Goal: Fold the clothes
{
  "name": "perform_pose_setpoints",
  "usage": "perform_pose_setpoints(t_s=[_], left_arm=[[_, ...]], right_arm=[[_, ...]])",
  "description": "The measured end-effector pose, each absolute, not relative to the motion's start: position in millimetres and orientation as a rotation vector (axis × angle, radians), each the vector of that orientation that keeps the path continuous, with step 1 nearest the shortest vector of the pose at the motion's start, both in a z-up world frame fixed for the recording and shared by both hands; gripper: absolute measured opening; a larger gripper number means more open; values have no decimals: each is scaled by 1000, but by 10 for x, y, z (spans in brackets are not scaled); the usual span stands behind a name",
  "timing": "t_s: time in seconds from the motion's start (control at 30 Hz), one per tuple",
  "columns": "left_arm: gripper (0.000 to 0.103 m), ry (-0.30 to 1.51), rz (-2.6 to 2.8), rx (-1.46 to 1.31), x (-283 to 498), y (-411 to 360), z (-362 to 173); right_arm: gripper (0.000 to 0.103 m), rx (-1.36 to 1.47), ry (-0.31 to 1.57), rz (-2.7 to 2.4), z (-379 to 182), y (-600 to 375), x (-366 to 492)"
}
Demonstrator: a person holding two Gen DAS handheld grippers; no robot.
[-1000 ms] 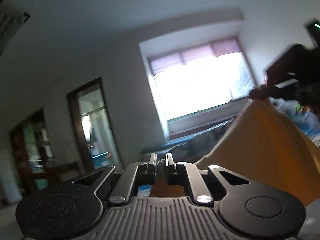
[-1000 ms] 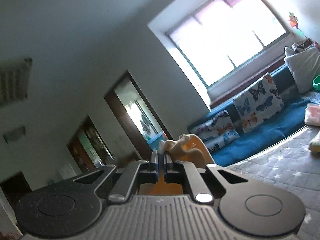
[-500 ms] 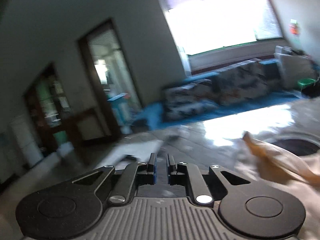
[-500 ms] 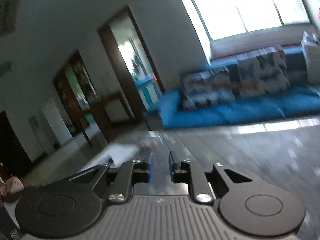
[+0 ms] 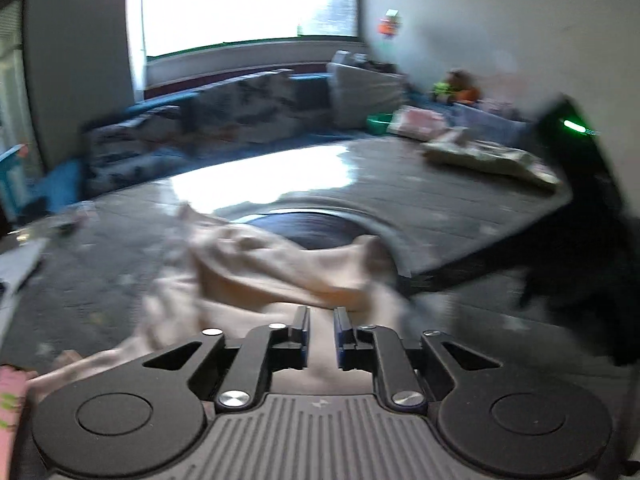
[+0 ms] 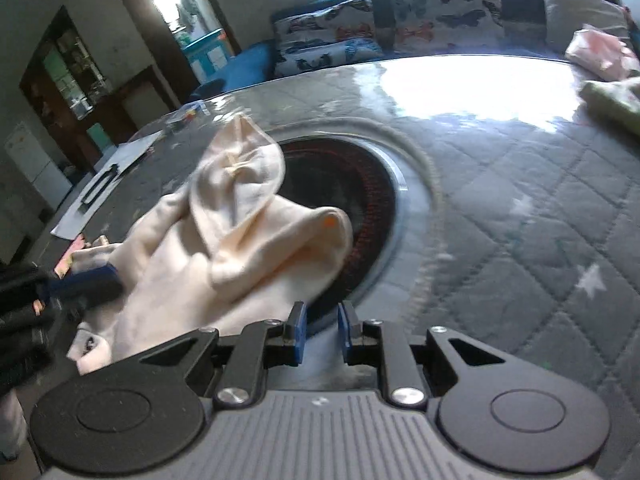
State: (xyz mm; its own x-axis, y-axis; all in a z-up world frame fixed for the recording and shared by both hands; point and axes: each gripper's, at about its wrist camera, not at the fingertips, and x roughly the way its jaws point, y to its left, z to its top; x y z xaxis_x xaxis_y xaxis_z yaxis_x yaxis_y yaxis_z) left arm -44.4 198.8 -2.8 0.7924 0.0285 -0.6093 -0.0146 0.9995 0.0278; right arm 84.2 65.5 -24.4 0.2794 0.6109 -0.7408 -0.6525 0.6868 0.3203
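Left wrist view: the left gripper (image 5: 321,330) points down at a cream garment (image 5: 280,268) that lies in a loose heap on the grey quilted table (image 5: 460,200). Its jaws have just been opening; they stand a little apart and nothing is pinched between them, though the cloth is right in front of the tips. Part of the garment hangs over a dark round opening (image 5: 308,228) in the middle of the table. On the right side a dark blurred shape with a green light is probably the other tool, but I cannot tell for sure. Some folded clothes (image 5: 488,156) lie far back on the table.

Right wrist view: the right gripper (image 6: 321,330) also has its jaws slightly apart and holds nothing. The garment (image 6: 224,232) is to the left of its tips, crumpled, with one part standing up in a peak. The left gripper's blue pad (image 6: 88,280) touches the left edge of the cloth. Butterfly cushions (image 6: 400,12) are behind the table.

In my judgement the garment is only dropped on the table, not spread. Flattening it and making every fold are still to do, while the pile at the back seems finished.
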Motion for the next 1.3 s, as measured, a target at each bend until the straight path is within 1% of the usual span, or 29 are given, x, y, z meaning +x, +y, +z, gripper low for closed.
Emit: perform_pose_setpoints(t_s=[0.2,0.23,0.27,0.37,0.43,0.47,0.53,0.57,0.63,0.73,0.77,0.83,1.03,1.07,1.17,1.3], left_arm=[[34,697,-56,51,-339,1793,-113],[41,713,-63,42,-290,1808,-140],[44,731,-64,20,-233,1824,-171],[44,785,-36,-60,-96,1913,-259],[41,817,-5,-137,-10,2019,-316],[30,818,8,-179,6,2081,-337],[18,817,37,-234,-11,2182,-347],[15,804,43,-271,-44,2251,-338],[12,779,55,-345,-111,2390,-319],[10,711,86,-455,-265,2663,-280],[10,680,73,-524,-332,2789,-275],[10,624,42,-647,-452,3014,-273],[10,500,38,-854,-791,3484,-323],[10,486,42,-881,-841,3559,-330],[10,460,65,-925,-971,3743,-357],[11,440,81,-956,-1083,3907,-397]], right_arm=[[18,20,1022,928,-276,894,964],[18,48,1036,944,-272,936,994],[18,91,1053,963,-249,954,1024],[18,194,1093,1042,-159,1028,1091],[18,205,1103,1068,-118,1106,1096],[18,194,1105,1082,-100,1157,1085],[18,186,1101,1103,-69,1223,1063],[18,197,1092,1110,-52,1224,1058],[18,215,1069,1110,-5,1167,1045],[20,212,1019,1085,56,958,1005],[25,207,1012,1064,51,871,990],[26,196,1011,1034,2,718,958],[27,252,1136,1038,-391,626,876],[28,271,1149,1047,-436,657,862],[35,326,1172,1096,-523,792,812],[38,327,1162,1162,-539,1029,715]])
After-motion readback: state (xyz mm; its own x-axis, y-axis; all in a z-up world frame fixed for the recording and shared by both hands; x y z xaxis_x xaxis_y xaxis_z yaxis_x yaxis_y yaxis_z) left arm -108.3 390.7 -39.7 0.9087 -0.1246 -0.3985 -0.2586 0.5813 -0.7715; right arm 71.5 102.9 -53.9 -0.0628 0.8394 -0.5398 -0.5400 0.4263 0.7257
